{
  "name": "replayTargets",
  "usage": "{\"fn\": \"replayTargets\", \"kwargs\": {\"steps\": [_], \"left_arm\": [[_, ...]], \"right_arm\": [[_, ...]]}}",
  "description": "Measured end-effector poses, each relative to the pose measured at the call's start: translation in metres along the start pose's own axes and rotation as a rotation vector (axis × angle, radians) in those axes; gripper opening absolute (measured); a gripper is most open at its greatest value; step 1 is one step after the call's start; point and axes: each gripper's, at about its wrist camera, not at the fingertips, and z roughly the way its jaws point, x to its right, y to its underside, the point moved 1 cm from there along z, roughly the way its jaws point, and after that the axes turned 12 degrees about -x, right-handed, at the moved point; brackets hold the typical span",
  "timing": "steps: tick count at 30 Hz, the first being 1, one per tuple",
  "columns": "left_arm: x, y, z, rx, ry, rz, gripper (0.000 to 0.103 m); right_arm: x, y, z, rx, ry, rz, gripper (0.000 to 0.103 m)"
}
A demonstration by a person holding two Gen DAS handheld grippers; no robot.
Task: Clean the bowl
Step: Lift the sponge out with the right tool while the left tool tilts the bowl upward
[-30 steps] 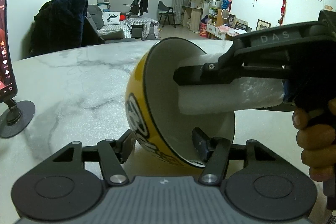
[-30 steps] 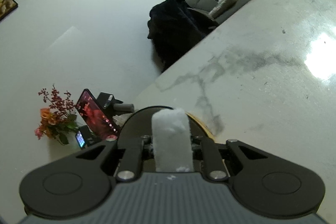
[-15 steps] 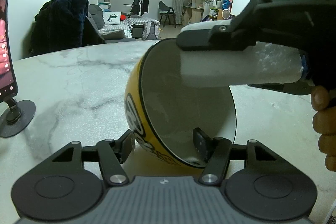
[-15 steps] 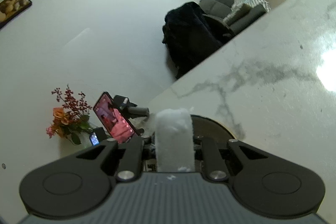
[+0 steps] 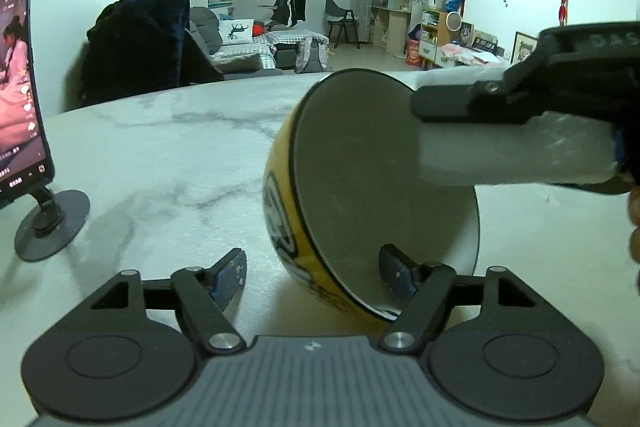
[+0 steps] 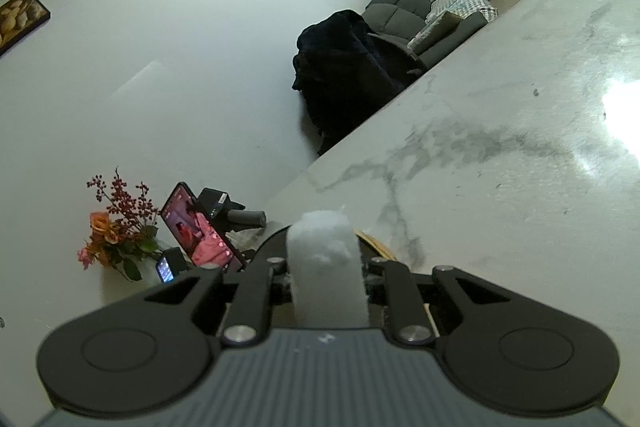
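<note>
the left tool [image 5: 312, 277] is standing with its fingers apart astride the lower rim of the yellow ceramic bowl with black lettering [image 5: 372, 187], which is tipping on the white marbled table [image 5: 160, 163], likely to keep its mouth facing the wiper. the right tool [image 5: 420, 105] is clamping a white foam sponge block [image 5: 516, 151] at the bowl's upper rim, seemingly for wiping.

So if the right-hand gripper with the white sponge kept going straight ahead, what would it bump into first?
Probably the inside of the yellow bowl: the sponge in the right gripper points into its tilted opening, though depth is unclear.
</note>
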Motion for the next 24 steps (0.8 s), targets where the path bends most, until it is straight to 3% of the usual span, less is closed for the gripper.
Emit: {"fn": "replayTargets", "kwargs": {"steps": [4,7,14,20,24], "left_arm": [[-0.003,-0.005,0.002,-0.022,-0.03,0.021,0.092],[-0.004,-0.007,0.002,-0.024,-0.036,0.046,0.094],[-0.006,-0.007,0.005,0.039,-0.037,0.175,0.097],[0.003,-0.009,0.01,0.084,-0.048,0.308,0.097],[0.014,-0.015,0.02,0.124,-0.029,0.382,0.097]], "right_arm": [[-0.003,-0.005,-0.01,0.038,0.03,-0.038,0.019],[-0.005,-0.011,-0.015,0.072,0.076,-0.076,0.019],[-0.008,-0.027,-0.007,0.052,0.124,-0.163,0.019],[-0.006,-0.047,0.005,0.006,0.103,-0.187,0.019],[0.001,-0.06,0.015,-0.036,0.032,-0.149,0.019]]}}
